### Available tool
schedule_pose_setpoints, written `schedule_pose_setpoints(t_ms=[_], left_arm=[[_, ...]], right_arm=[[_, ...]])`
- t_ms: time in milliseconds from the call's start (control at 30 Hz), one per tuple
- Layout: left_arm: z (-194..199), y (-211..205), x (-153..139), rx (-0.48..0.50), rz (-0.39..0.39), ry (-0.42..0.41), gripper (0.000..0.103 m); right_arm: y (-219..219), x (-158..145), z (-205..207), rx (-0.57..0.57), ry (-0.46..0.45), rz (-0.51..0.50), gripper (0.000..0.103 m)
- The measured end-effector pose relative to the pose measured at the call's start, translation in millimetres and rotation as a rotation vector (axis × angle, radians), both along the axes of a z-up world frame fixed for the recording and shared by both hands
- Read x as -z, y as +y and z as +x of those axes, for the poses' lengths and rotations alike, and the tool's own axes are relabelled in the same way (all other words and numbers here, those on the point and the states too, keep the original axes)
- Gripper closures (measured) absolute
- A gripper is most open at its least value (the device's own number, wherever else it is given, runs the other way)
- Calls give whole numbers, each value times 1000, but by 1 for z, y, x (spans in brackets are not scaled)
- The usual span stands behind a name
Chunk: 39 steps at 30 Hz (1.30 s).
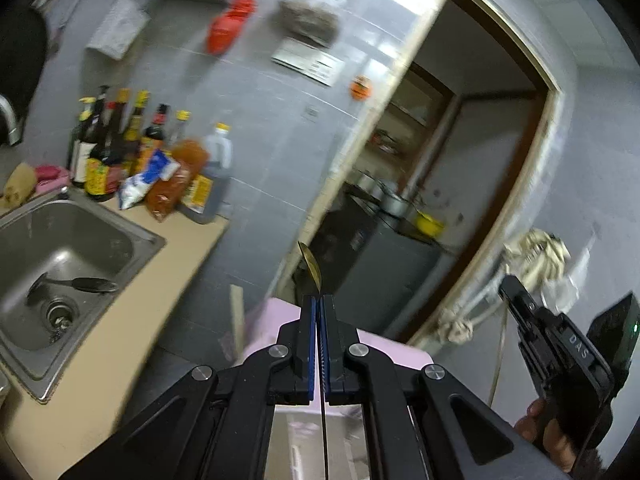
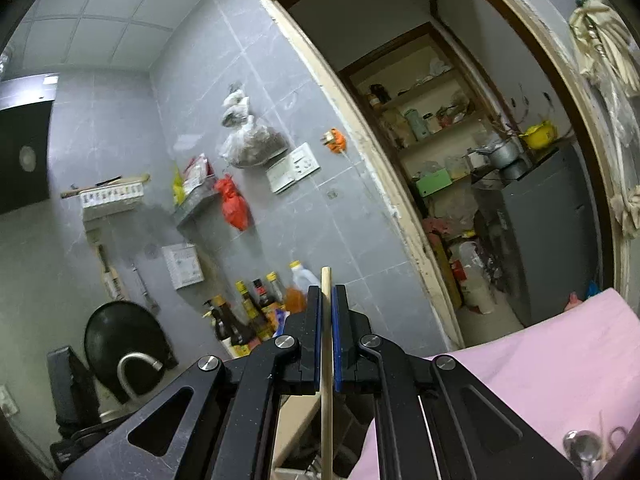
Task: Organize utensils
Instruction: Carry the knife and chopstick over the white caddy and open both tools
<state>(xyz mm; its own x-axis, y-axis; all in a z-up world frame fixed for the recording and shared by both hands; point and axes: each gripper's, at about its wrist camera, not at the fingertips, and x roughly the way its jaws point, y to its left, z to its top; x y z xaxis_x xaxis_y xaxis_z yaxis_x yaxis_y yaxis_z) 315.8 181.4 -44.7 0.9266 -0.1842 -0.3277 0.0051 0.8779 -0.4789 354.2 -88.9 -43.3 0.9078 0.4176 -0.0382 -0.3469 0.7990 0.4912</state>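
In the left wrist view my left gripper point(image 1: 319, 300) is shut on a thin metal spoon point(image 1: 311, 266). Its golden bowl sticks out past the fingertips and its slim handle runs back between the blue pads. My right gripper point(image 2: 327, 292) is shut on a pale wooden chopstick point(image 2: 326, 360), which stands upright and pokes a little above the fingertips. From the left wrist view the right gripper point(image 1: 510, 286) shows side-on at the right edge, held by a hand point(image 1: 538, 428). Both grippers are raised in the air near the doorway. A black-handled utensil point(image 1: 80, 284) lies in the steel sink point(image 1: 132, 236).
A pink cloth-covered table point(image 2: 560, 360) lies low on the right, with a metal spoon point(image 2: 584, 446) on it. Sauce bottles point(image 1: 120, 148) and packets crowd the beige counter point(image 1: 132, 320) beside the sink. An open doorway point(image 2: 460, 160) leads to shelves and a grey cabinet. A mop point(image 1: 536, 256) hangs by the frame.
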Motion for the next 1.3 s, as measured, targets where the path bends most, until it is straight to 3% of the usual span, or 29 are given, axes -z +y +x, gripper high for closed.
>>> schedule_pose_setpoints(t_ms=[200,567,967,1300], left_arm=[[13,23,21,-55,-31,5,100],[13,9,46,-95,63,20,100],[11,-10,48,-54,138,23,100],[5,-9,51,-31,121,52,100]], right_arm=[[3,27,13,95,25,22,99],[10,37,11,302,-34,-22,99],[15,31,7,264,-9,-62,98],[16,45,0,202,65,-92,98]])
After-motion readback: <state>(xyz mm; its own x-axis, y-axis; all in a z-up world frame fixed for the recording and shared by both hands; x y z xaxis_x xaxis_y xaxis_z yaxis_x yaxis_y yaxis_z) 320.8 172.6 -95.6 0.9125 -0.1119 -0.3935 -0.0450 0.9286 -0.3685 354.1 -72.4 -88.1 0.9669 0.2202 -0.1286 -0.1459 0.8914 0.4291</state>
